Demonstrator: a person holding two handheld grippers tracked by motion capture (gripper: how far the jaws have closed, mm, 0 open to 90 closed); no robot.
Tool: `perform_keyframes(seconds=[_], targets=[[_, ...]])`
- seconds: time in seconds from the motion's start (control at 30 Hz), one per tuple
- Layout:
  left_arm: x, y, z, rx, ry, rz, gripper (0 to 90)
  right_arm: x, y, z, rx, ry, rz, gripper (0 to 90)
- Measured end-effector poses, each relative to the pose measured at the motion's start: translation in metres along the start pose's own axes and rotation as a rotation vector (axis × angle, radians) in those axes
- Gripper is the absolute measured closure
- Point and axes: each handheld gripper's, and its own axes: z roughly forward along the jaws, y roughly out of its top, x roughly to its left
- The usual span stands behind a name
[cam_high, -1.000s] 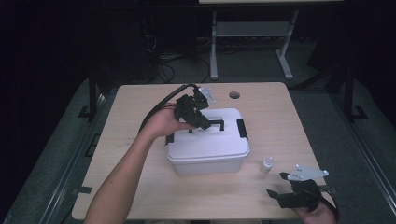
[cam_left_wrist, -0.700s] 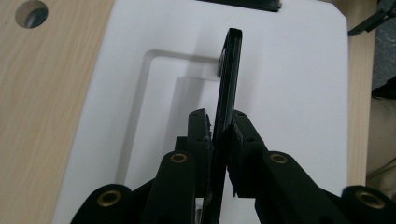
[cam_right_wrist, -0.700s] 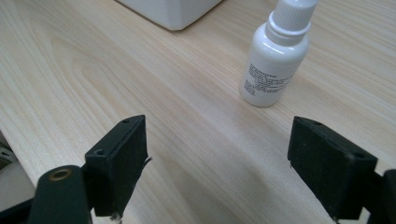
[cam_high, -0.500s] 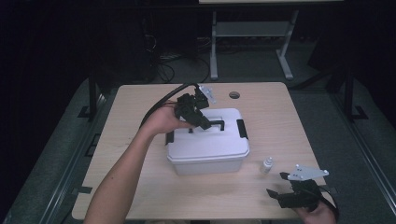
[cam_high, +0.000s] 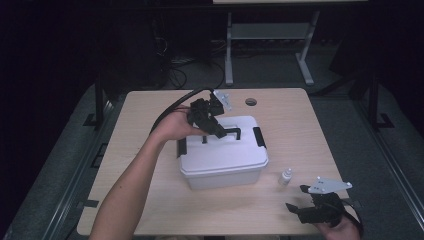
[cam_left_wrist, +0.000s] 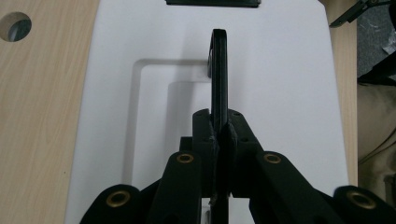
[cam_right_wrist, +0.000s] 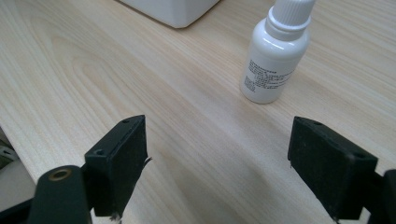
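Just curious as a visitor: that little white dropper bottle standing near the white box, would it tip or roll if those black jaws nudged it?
The dropper bottle stands upright, tall for its narrow base, so a nudge near the cap would probably topple it. Its round body suggests it would then roll across the smooth table. It looks like light plastic, likely easy to lift.

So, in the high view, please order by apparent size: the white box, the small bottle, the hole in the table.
1. white box, clearly largest.
2. small bottle.
3. hole in the table; it looks close to the bottle in size and lies farther from the camera, so this order is unsure.
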Motion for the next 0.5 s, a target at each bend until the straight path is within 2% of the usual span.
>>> perform_keyframes(seconds=[0.23,0.5], targets=[[0.000,0.000,-0.006,-0.023,-0.002,0.010,84.2,0.000,0.000,0.000,0.000,-0.001,0.002,19.2],[-0.003,0.003,-0.014,-0.026,0.025,0.022,84.3,0.001,0.001,0.001,0.001,0.001,0.006,19.2]])
